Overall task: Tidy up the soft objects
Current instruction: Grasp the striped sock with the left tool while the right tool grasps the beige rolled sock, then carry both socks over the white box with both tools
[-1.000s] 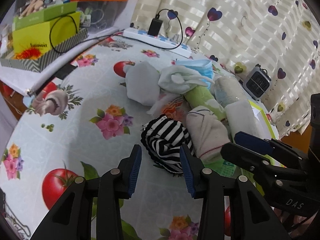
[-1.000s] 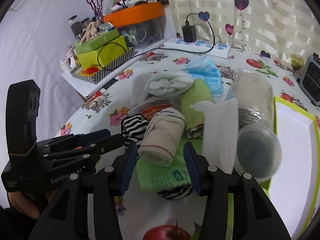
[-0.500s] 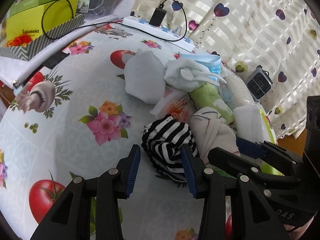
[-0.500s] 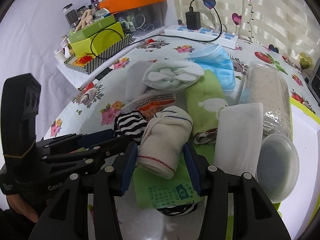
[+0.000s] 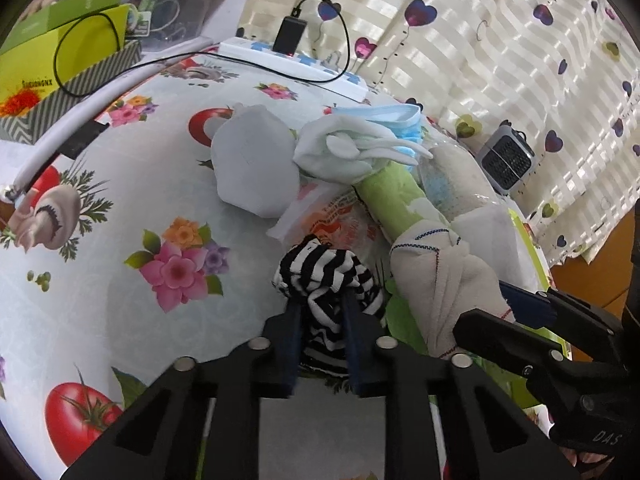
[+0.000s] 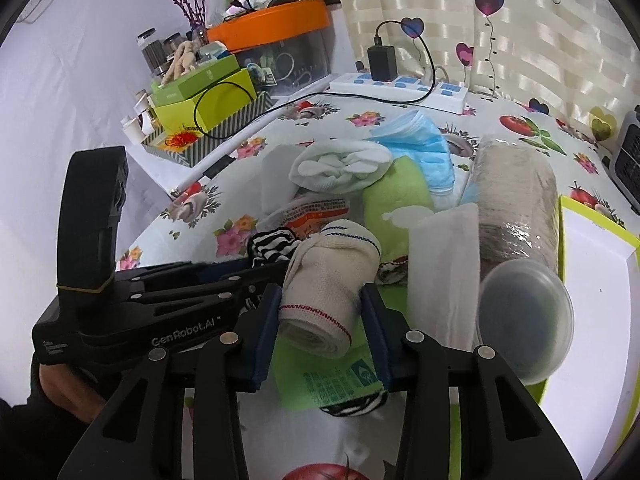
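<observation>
A pile of soft things lies on the flowered tablecloth point(image 5: 120, 200). My left gripper point(image 5: 320, 332) is shut on the black-and-white striped sock point(image 5: 324, 276), which also shows in the right wrist view point(image 6: 274, 246). My right gripper point(image 6: 320, 312) has closed around the cream rolled sock point(image 6: 328, 276), its pads touching both sides; this sock also shows in the left wrist view point(image 5: 444, 280). Behind lie a white glove bundle point(image 5: 340, 152), a grey-white cloth point(image 5: 252, 168), a green rolled towel point(image 6: 396, 196), blue face masks point(image 6: 420, 140) and a white folded cloth point(image 6: 444, 264).
A wrapped beige roll point(image 6: 516, 200), a round plastic lid point(image 6: 524, 320) and a lime-edged white tray point(image 6: 592, 280) sit at the right. A power strip point(image 6: 400, 88) with charger and cable, green boxes point(image 6: 200, 96) and an orange-lidded bin point(image 6: 272, 24) stand at the back. A small heater point(image 5: 506, 160) stands by the curtain.
Both grippers moved forward and closed: the left one onto the striped sock, the right one onto the cream rolled sock.
</observation>
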